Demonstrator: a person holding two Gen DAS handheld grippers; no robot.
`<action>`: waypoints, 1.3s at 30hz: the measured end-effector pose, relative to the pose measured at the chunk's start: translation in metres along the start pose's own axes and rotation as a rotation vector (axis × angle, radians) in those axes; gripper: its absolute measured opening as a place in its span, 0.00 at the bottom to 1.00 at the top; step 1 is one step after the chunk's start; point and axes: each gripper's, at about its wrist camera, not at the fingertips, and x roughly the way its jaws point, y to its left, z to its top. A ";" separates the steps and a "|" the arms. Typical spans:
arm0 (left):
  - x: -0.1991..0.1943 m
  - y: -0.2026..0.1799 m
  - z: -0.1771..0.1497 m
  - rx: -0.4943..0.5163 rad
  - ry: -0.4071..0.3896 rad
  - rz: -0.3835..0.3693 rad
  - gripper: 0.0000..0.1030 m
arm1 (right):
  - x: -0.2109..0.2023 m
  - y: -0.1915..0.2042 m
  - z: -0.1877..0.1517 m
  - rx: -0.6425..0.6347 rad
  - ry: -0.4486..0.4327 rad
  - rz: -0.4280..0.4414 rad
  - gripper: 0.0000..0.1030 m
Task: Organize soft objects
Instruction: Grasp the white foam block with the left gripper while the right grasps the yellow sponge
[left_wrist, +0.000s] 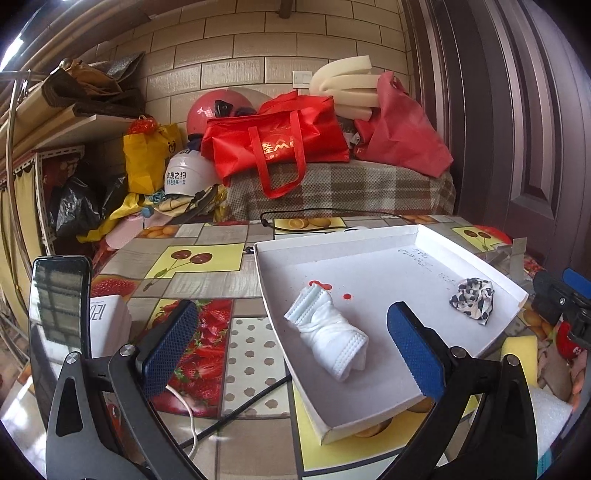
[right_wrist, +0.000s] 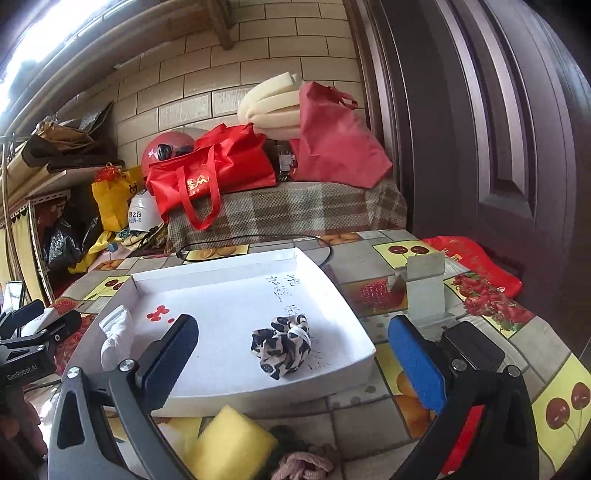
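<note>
So the table (left_wrist: 207, 284) with the fruit-print cover takes up most of both views, and it's pretty crowded toward the near edge. The white tray (left_wrist: 373, 236) sits in the middle, low walls all round, with lots of bare floor inside it. On its far side the tablecloth stays open, apart from a black cable (right_wrist: 255, 240). A rolled white sock (left_wrist: 328, 332) lies in the tray's left part and a black-and-white spotted cloth (right_wrist: 282, 343) sits well apart from it, near the right wall.

The left gripper (left_wrist: 291, 350) hangs over the tray's near-left corner, fingers spread wide, nothing between them but the sock lying below. The right gripper (right_wrist: 291, 365) is the same deal, spread wide and empty, just short of the tray's near wall.

Only the right wrist view shows the yellow sponge (right_wrist: 229, 443) and a pinkish knit thing (right_wrist: 303, 465) right at the near edge. Only the left view shows the phone (left_wrist: 59, 295) propped on the left.
</note>
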 end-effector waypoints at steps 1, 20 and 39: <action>-0.002 0.001 -0.002 0.000 0.004 -0.002 1.00 | -0.004 -0.001 -0.001 -0.001 -0.003 -0.004 1.00; -0.096 -0.002 -0.063 0.183 0.229 -0.292 1.00 | -0.069 -0.052 -0.037 0.155 0.153 0.009 1.00; -0.079 -0.048 -0.098 0.367 0.486 -0.368 1.00 | -0.116 -0.107 -0.070 0.042 0.452 -0.035 1.00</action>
